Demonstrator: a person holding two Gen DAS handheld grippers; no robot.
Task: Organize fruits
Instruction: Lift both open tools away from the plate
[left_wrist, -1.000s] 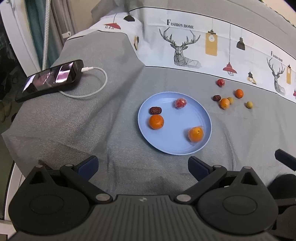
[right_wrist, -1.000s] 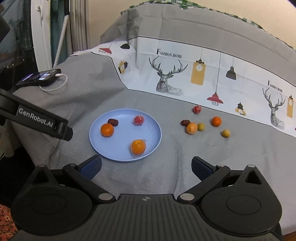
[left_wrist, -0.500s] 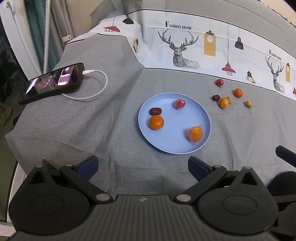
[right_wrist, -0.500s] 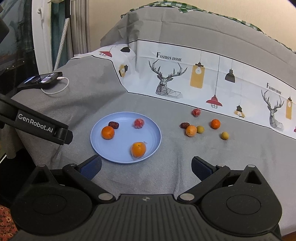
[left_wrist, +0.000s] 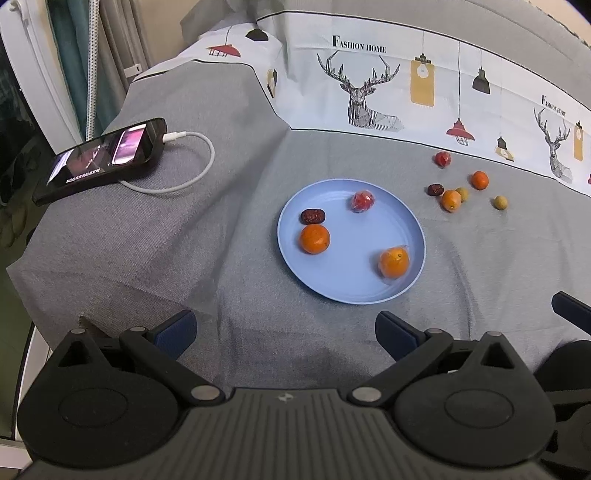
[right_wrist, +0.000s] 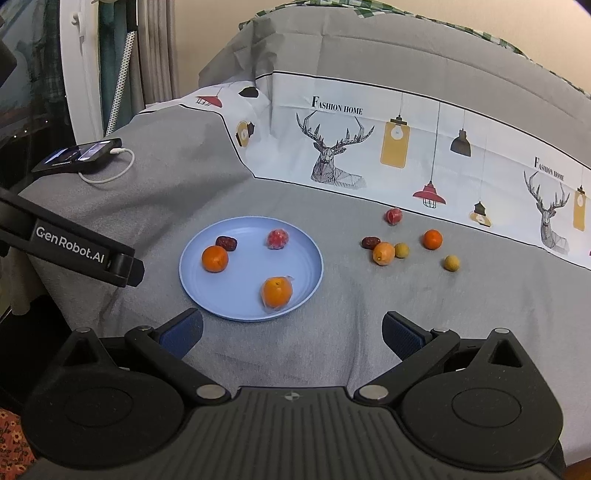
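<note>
1. Left gripper (left_wrist: 284, 328) is hanging spread wide with nothing between its blue pads, hovering over the grey cloth short of the plate; likely waiting its turn.
2. Right gripper (right_wrist: 291, 328) is likewise gaping and empty, looking out toward the loose fruit, so it is probably the one to fetch.
3. Round pale-blue plastic plate (right_wrist: 236, 310) is serving as the gathering spot: it is carrying a bare orange mandarin (right_wrist: 214, 259), a film-wrapped orange (right_wrist: 277, 292), a dark wrinkled date (right_wrist: 226, 242) and a wrapped red fruit (right_wrist: 277, 239).
4. Still lying on the cloth, right of the plate: a second date (right_wrist: 370, 242) touching a small orange (right_wrist: 383, 253), two yellowish-green round fruits (right_wrist: 402, 250), another orange (right_wrist: 432, 239), a red one (right_wrist: 393, 216). Roughly half remains.
5. Black phone (left_wrist: 99, 158) on a white cable is sitting far left, well apart.
</note>
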